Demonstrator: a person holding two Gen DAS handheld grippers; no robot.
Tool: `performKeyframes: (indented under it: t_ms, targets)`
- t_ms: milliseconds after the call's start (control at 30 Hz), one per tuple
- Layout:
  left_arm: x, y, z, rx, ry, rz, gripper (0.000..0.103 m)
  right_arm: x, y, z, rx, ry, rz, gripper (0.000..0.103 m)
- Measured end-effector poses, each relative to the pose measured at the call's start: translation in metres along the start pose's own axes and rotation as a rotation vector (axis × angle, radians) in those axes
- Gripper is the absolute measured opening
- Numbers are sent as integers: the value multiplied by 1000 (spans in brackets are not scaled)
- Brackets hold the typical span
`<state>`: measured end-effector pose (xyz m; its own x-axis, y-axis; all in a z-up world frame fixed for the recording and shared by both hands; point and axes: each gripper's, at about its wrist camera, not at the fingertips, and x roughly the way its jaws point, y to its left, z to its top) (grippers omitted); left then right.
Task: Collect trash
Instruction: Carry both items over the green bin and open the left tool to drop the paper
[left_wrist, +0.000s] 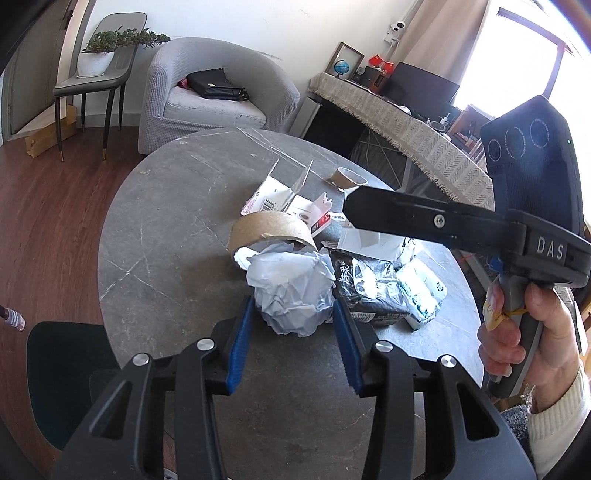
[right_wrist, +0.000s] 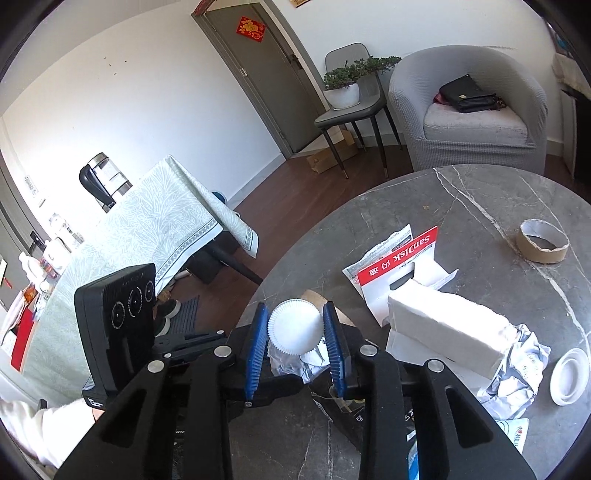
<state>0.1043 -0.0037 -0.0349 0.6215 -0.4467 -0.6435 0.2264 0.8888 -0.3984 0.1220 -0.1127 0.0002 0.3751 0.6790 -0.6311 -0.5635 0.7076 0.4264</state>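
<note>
Trash lies in a heap on the round grey marble table (left_wrist: 159, 229). My left gripper (left_wrist: 293, 315) is open, its blue pads on either side of a crumpled white paper wad (left_wrist: 291, 291) at the heap's near edge. A cardboard tape ring (left_wrist: 271, 229), a black printed wrapper (left_wrist: 365, 288) and white packaging (left_wrist: 280, 195) lie behind it. My right gripper (right_wrist: 295, 332) is open around a white fluted paper cup (right_wrist: 293, 326), above the wad. A red-and-white SanDisk card (right_wrist: 399, 266), a white block (right_wrist: 447, 325) and a white lid (right_wrist: 570, 371) lie to its right.
A second cardboard ring (left_wrist: 349, 177) sits at the table's far side (right_wrist: 543, 245). A dark chair seat (left_wrist: 59, 373) stands at the near left edge. A grey armchair (left_wrist: 218, 96) with a black bag and a chair with a potted plant (left_wrist: 99, 55) stand behind.
</note>
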Motion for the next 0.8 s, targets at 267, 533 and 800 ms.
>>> performKeyframes:
  t_ms: [267,533,800]
  targets:
    - [-21,7,-6,-16,-5,-5,46,2,6,3,-4,0,1,30]
    - [-47,20,-15,-17,-10,32,46,15,23,10,-25,4,25,30]
    - [-73,48,-22,-31,-34,116,46,38,50,19,-53,23,48,30]
